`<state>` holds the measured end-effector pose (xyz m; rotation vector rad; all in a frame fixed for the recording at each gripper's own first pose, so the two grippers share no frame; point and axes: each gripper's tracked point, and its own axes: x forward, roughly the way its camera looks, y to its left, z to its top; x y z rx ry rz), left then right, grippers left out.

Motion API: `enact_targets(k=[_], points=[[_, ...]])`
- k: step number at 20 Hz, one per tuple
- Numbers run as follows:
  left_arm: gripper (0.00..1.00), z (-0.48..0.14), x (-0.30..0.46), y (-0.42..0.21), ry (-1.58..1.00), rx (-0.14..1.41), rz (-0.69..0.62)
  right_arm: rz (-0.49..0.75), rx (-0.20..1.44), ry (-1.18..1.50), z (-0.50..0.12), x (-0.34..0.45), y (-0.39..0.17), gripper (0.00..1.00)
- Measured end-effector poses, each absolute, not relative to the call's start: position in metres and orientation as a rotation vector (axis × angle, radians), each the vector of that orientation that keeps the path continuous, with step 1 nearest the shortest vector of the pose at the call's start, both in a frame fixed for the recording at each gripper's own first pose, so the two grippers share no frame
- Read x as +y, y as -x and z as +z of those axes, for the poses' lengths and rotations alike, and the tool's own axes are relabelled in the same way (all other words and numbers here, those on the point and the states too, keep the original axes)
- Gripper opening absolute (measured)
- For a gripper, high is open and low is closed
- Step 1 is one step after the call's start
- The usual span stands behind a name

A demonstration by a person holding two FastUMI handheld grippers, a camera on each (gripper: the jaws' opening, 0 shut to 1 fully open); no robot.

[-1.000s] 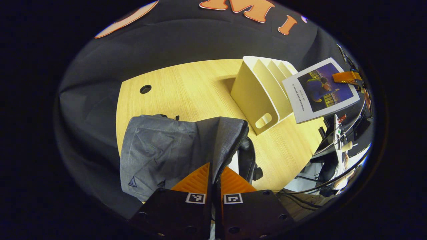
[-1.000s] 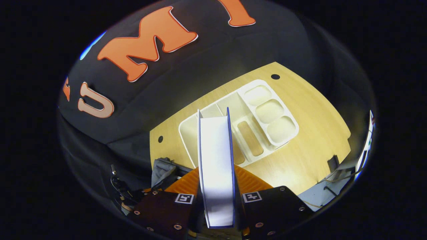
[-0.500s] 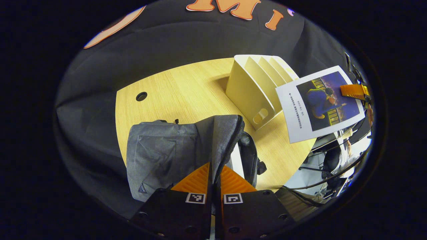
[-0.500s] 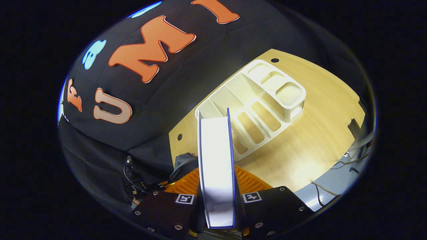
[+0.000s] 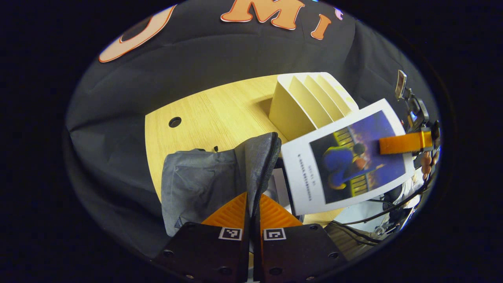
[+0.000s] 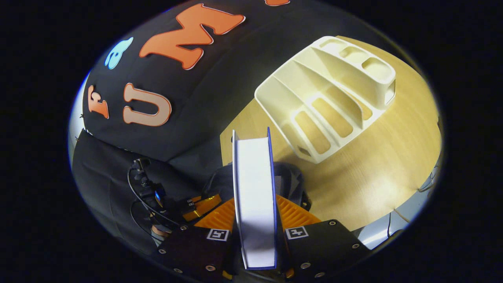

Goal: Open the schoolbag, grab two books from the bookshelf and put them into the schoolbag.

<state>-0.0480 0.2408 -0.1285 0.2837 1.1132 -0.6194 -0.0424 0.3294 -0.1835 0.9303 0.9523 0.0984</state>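
Book over the open grey fabric schoolbag
Left gripper pinches the bag's zipper edge; right gripper clamps a flat glossy book, centre right, before the ribbed cream bookshelf.

My left hand-held gripper has two ribbed wedge fingers rising from flat black housings. Each housing carries a small square black-and-white marker near its inner edge and dark round screw holes lower down. My right hand-held gripper is built alike, with bright screw heads along its black blocks. Seen from the right gripper view, thin black cables loop behind the left one.
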Motion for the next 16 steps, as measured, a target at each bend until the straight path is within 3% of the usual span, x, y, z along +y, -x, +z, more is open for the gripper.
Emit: enact_targets(k=[16], points=[[0.06,-0.094,0.213,0.052,-0.184,1.025,-0.653,0.239,0.904,-1.176,-0.269,0.430,0.001,0.37]])
